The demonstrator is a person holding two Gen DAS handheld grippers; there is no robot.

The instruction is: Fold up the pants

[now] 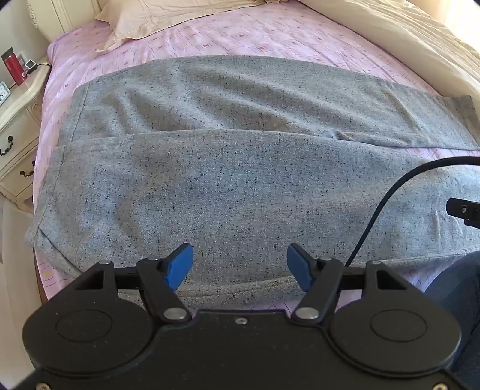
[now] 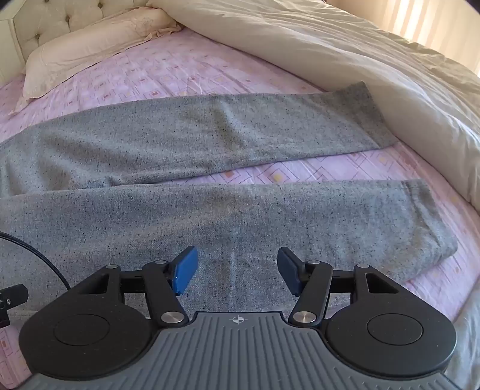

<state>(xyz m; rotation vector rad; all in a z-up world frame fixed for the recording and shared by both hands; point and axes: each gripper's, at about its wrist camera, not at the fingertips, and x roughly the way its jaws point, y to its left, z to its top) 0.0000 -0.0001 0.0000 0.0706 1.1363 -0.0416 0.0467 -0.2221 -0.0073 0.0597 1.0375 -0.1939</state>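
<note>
Grey pants (image 1: 240, 180) flat on pink sheet (image 1: 240, 39); left tool (image 1: 240, 267), right tool (image 2: 237, 270) both spread, empty

Pink patterned bedsheet (image 1: 240, 39) across the mattress. Cream pillow (image 1: 144, 21) at 11 o'clock, cream duvet (image 2: 345, 60) heaped at 2 o'clock. Cream nightstand (image 1: 18, 120) at 9 o'clock, bearing a red bottle (image 1: 13, 67). Tufted headboard (image 2: 60, 21) at 11 o'clock.
</note>
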